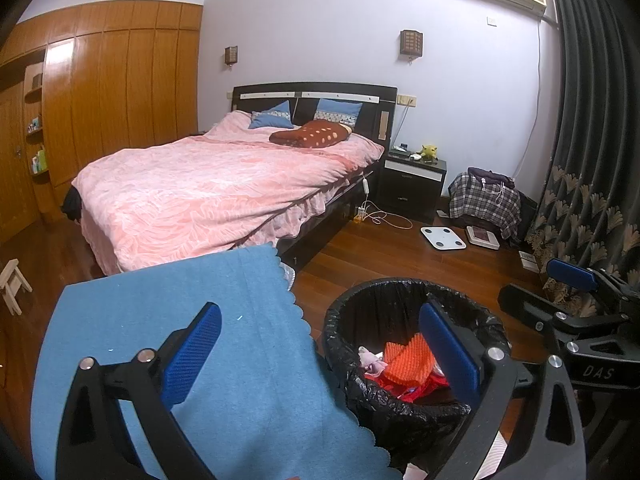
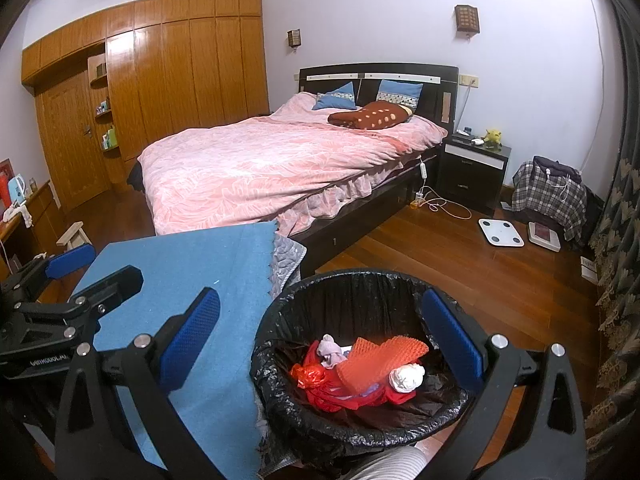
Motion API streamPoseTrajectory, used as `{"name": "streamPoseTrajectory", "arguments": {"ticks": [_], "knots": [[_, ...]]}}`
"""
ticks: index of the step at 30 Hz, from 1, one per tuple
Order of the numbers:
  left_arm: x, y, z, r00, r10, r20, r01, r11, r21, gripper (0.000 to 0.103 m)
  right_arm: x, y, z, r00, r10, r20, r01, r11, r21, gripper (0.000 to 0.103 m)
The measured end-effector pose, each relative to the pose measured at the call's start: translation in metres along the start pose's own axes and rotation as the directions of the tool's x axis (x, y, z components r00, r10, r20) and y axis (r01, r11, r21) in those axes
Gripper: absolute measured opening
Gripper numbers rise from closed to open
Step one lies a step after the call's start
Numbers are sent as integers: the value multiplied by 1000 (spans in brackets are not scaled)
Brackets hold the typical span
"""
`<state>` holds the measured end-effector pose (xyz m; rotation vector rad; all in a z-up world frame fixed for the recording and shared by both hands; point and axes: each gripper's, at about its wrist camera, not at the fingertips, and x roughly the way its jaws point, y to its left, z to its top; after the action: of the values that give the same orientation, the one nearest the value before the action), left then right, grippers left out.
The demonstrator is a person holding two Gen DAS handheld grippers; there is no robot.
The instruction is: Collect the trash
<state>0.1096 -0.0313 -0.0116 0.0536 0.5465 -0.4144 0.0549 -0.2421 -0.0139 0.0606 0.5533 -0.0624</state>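
A round bin with a black liner [image 1: 356,304] [image 2: 360,280] stands on the wood floor beside a blue cloth-covered surface [image 1: 180,300] [image 2: 180,272]. Inside lie an orange foam net [image 2: 380,356] [image 1: 408,360], a red plastic bag [image 2: 316,376], a lilac tissue [image 2: 330,350] and a white crumpled wad [image 2: 406,376]. My left gripper [image 1: 320,354] hovers open and empty over the bin's left rim and the cloth. My right gripper [image 2: 322,338] is open and empty above the bin. Each gripper shows in the other's view: the right gripper [image 1: 536,292], the left gripper [image 2: 100,272].
A bed with a pink cover [image 2: 280,160] fills the middle. Beyond the bin are a black nightstand [image 2: 472,168], white scales [image 2: 500,232], a plaid clothes pile [image 2: 552,196] and charging cables [image 2: 444,204]. Dark curtain [image 1: 592,160] on the right, wooden wardrobe [image 2: 160,72] and small stool [image 2: 74,234] on the left.
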Motion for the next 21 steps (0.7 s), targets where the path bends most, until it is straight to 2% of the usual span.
{"name": "streamPoseTrajectory", "arguments": {"ticks": [21], "knots": [[0,0,0,1000,1,-2,-1,1000,0,97,0,1,0,1000,1,-2,-1,1000,-1,98]]}}
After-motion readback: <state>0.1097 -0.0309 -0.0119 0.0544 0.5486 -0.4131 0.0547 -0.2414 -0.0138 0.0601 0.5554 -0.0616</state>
